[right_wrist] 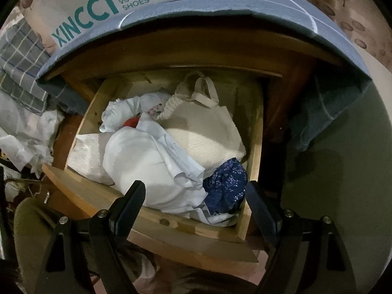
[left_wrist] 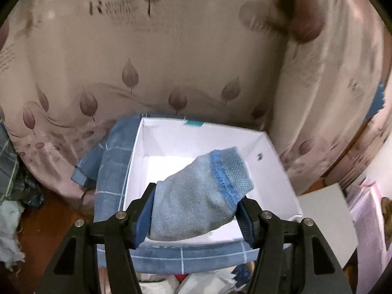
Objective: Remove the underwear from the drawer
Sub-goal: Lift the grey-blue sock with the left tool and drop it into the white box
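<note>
In the left wrist view my left gripper (left_wrist: pixel 196 210) is shut on a rolled light-blue piece of underwear (left_wrist: pixel 196 196) with a darker blue hem, held above an open white shoe box (left_wrist: pixel 274 171). The box's inside looks bare. In the right wrist view my right gripper (right_wrist: pixel 196 203) stands open with nothing between its fingers, just above the front of the pulled-out wooden drawer (right_wrist: pixel 171 223). The drawer holds white cloth bundles (right_wrist: pixel 147 156), a cream tote bag (right_wrist: pixel 205 127), a small red item (right_wrist: pixel 131 122) and a dark blue dotted garment (right_wrist: pixel 225 183) near the front right corner.
The shoe box stands on a blue checked cloth (left_wrist: pixel 112 171) that covers the cabinet top (right_wrist: pixel 220 7). A pink leaf-print curtain (left_wrist: pixel 171 49) hangs behind it. Crumpled white and grey cloth (right_wrist: pixel 24 132) lies left of the drawer. A white board (left_wrist: pixel 325 218) is at the right.
</note>
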Tool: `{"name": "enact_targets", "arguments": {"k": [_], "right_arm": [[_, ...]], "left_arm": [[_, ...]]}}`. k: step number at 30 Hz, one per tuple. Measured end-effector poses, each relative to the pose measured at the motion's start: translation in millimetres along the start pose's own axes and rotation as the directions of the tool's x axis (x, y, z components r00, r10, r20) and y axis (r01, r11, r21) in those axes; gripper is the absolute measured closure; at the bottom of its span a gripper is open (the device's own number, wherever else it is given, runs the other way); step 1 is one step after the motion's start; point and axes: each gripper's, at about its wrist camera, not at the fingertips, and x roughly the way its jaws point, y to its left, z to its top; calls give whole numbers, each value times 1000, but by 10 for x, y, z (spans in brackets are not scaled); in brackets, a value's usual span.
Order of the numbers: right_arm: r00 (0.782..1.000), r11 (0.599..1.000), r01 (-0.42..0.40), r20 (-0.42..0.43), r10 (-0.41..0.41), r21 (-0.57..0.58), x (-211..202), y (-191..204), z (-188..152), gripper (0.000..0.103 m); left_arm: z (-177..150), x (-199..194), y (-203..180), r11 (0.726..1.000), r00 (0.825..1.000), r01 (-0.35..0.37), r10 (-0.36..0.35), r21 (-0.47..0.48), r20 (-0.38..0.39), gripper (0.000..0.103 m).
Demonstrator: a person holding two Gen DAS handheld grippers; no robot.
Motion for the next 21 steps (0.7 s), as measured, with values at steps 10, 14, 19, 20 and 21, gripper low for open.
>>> {"name": "enact_targets", "arguments": {"k": [10,14,19,20,21], "right_arm": [[999,999,-47,18,47,24,-23,-32,6,22],[998,998,-55,18,55,27,-20,-29,5,22],[998,998,-56,16,55,28,-25,-24,5,22],[998,998,-56,16,56,28,-22,-27,7,22],[998,998,-57,15,56,28,-20,-24,9,22]], "left_arm": [[30,937,-176,993,978,-83,98,87,-183,42],[7,1166,-146,991,966,-97,117,97,-232,39],[-57,1294,-143,987,960,-120,143,106,-243,37],[-62,1303,-144,987,960,-120,143,107,-241,36],[-70,1305,-146,987,960,-120,143,108,-239,36]]}}
